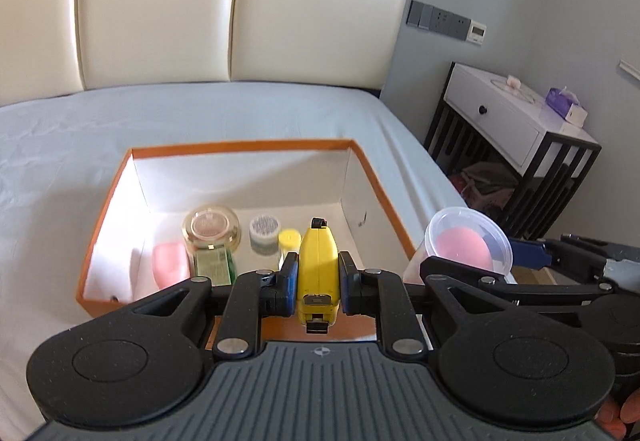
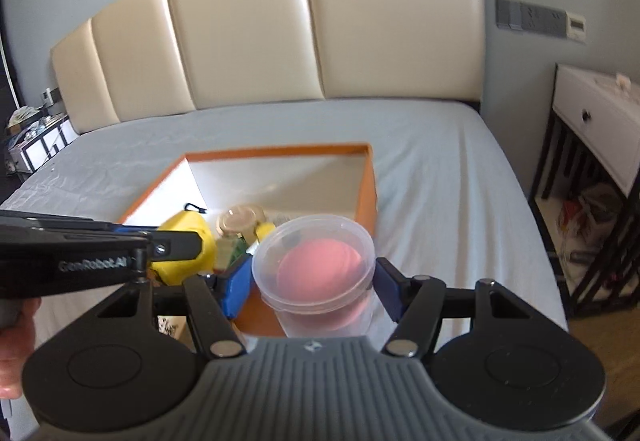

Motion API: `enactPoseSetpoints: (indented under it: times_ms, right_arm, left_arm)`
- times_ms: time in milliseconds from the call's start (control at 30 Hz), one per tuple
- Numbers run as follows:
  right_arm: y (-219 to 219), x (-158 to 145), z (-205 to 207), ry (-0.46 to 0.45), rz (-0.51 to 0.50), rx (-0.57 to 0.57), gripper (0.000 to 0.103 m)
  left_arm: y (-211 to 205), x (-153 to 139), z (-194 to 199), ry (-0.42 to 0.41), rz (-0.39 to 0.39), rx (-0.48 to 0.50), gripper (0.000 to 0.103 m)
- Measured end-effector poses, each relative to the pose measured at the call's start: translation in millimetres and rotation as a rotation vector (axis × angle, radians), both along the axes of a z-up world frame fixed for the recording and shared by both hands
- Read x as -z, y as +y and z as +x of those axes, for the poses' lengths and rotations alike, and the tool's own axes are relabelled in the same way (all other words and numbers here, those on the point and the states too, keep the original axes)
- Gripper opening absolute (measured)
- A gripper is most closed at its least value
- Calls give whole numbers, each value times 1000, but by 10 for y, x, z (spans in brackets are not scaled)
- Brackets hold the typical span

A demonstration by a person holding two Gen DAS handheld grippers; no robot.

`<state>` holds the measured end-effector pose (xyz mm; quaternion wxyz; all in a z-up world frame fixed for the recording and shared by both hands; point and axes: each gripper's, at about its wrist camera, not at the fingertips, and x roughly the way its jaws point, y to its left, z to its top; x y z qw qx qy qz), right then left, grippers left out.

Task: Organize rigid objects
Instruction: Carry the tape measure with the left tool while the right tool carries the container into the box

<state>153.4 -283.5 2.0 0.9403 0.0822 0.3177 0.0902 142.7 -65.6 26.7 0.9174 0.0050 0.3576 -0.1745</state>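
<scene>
My left gripper [image 1: 318,277] is shut on a yellow tape measure [image 1: 318,265], held upright above the near edge of the orange box [image 1: 248,147]. The right gripper [image 2: 314,281] is shut on a clear plastic tub with a pink base [image 2: 318,273], raised by the box's near right corner. That tub [image 1: 466,245] also shows at the right of the left wrist view. In the right wrist view the left gripper [image 2: 176,247] with the tape measure [image 2: 186,241] comes in from the left. Inside the box stand a glass jar [image 1: 211,231], a small grey-lidded pot [image 1: 264,231], a yellow-capped vial [image 1: 289,243] and a pink object [image 1: 170,269].
The box rests on a bed with a pale blue sheet [image 1: 200,113] and a cream padded headboard [image 1: 240,1]. A white bedside cabinet in a black frame [image 1: 512,129] stands to the right of the bed. A hand [image 2: 12,357] shows at the lower left of the right wrist view.
</scene>
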Motion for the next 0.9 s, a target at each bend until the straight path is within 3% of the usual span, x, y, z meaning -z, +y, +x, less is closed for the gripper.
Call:
enactPoseSetpoints:
  times_ms: [167, 333, 900]
  right_arm:
    - [74, -232, 263, -32, -45, -44, 64]
    - [106, -292, 574, -10, -56, -74, 64]
    - [340, 319, 1303, 182, -210, -218, 64]
  left_arm:
    - [57, -141, 167, -20, -7, 5, 22]
    - [151, -125, 425, 15, -28, -5, 21]
    - [432, 456, 1187, 262, -55, -49, 22]
